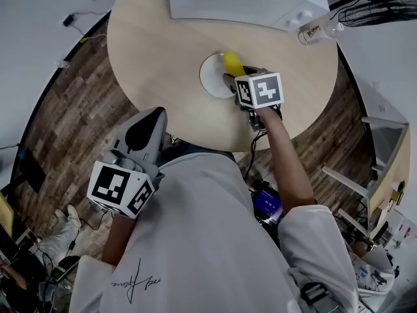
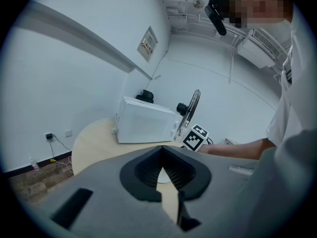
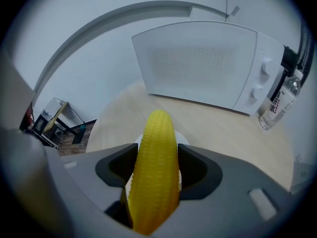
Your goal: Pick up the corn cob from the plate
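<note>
A yellow corn cob (image 3: pixel 156 170) stands lengthwise between the jaws of my right gripper (image 3: pixel 157 175), which is shut on it. In the head view the corn cob (image 1: pixel 232 62) pokes out ahead of the right gripper (image 1: pixel 236 77), over the small white plate (image 1: pixel 212 77) on the round wooden table (image 1: pixel 163 51). A bit of the plate (image 3: pixel 182 139) shows behind the cob. My left gripper (image 1: pixel 144 133) hangs off the table's near edge, low at the person's side. Its jaws (image 2: pixel 169 182) are shut with nothing in them.
A white microwave (image 3: pixel 208 66) stands at the table's far side, with a clear plastic bottle (image 3: pixel 278 100) to its right. A fan (image 2: pixel 190 108) stands behind the microwave. Wooden floor, cables and shelving surround the table.
</note>
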`<action>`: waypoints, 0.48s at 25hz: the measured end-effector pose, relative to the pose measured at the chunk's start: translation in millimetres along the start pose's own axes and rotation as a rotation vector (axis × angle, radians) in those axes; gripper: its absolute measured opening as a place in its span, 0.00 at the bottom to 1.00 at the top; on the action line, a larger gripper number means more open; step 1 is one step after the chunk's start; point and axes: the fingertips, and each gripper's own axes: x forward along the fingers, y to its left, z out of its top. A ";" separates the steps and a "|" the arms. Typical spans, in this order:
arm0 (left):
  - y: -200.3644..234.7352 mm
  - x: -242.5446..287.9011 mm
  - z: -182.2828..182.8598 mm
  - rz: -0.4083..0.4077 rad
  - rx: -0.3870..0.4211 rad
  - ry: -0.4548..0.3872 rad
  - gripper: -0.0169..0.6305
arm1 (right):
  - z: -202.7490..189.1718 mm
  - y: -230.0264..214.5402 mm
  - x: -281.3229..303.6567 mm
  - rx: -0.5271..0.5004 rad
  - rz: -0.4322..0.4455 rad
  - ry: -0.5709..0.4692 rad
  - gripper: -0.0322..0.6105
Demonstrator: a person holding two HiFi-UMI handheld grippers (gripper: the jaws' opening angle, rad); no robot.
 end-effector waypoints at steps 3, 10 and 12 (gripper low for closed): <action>-3.3 -2.1 1.2 -0.006 0.006 -0.003 0.02 | 0.3 1.6 -8.3 0.001 -0.001 -0.014 0.47; -10.5 -2.4 0.3 -0.024 0.006 -0.011 0.02 | -0.4 2.6 -23.4 0.008 -0.001 -0.051 0.47; -13.6 -3.5 0.0 -0.029 0.010 -0.013 0.02 | -2.1 3.7 -28.1 0.011 -0.001 -0.060 0.47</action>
